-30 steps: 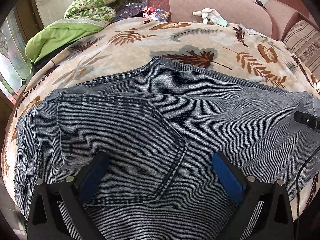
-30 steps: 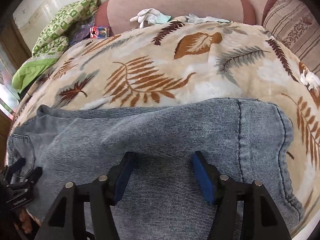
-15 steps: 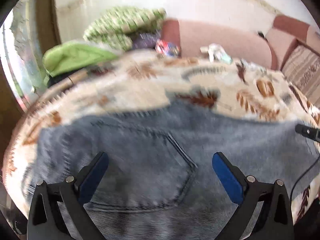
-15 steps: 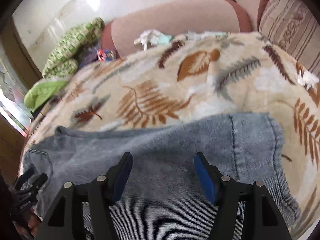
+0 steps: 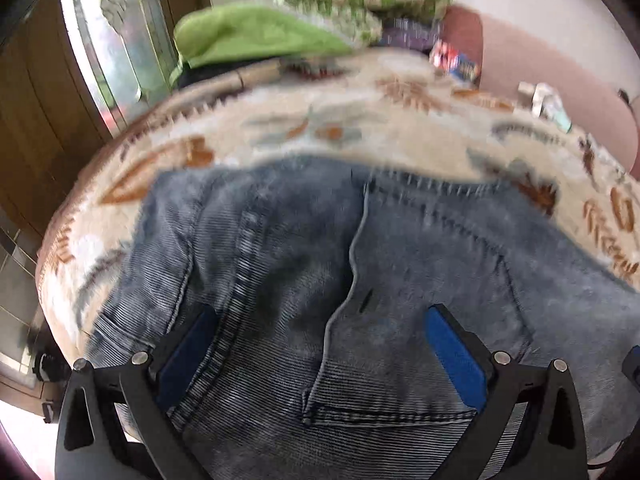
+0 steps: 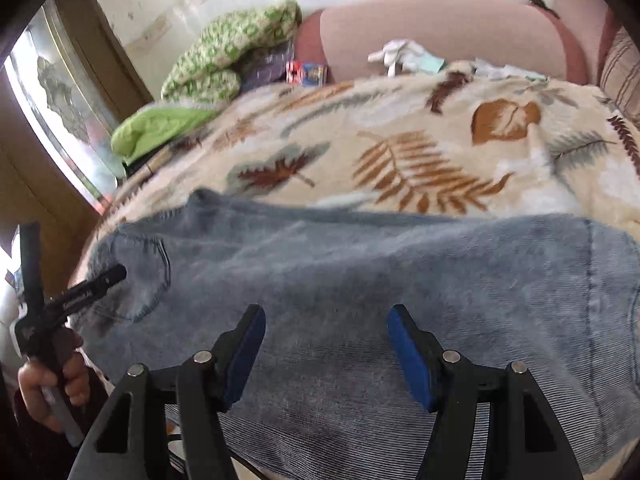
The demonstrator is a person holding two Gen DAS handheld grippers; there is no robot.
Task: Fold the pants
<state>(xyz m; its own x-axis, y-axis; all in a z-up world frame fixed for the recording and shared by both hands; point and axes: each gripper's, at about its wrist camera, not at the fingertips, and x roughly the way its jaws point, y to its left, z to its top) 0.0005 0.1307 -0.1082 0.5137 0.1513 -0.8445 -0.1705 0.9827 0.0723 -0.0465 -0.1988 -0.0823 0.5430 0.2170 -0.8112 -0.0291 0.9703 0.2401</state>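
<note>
Blue denim pants (image 5: 360, 280) lie flat on a leaf-patterned blanket (image 5: 320, 128). In the left wrist view the waistband end and back pocket fill the lower frame. My left gripper (image 5: 320, 348) is open above the waist area, its blue pads (image 5: 456, 356) spread wide and empty. In the right wrist view the pants (image 6: 400, 264) stretch across, with the leg hem at right. My right gripper (image 6: 326, 344) is open and empty above the leg. The left gripper (image 6: 72, 300) shows at that view's left edge, held in a hand.
The blanket (image 6: 400, 140) covers a couch with a pink backrest (image 6: 440, 32). Green pillows (image 6: 224, 56), a green cloth (image 5: 256, 32), a small printed box (image 6: 306, 72) and white gloves (image 6: 400, 54) lie at the back. A window and wooden frame (image 5: 80, 80) stand at left.
Both grippers have lifted and pulled back from the pants. The left gripper has swung left toward the waistband end. Both stay open.
</note>
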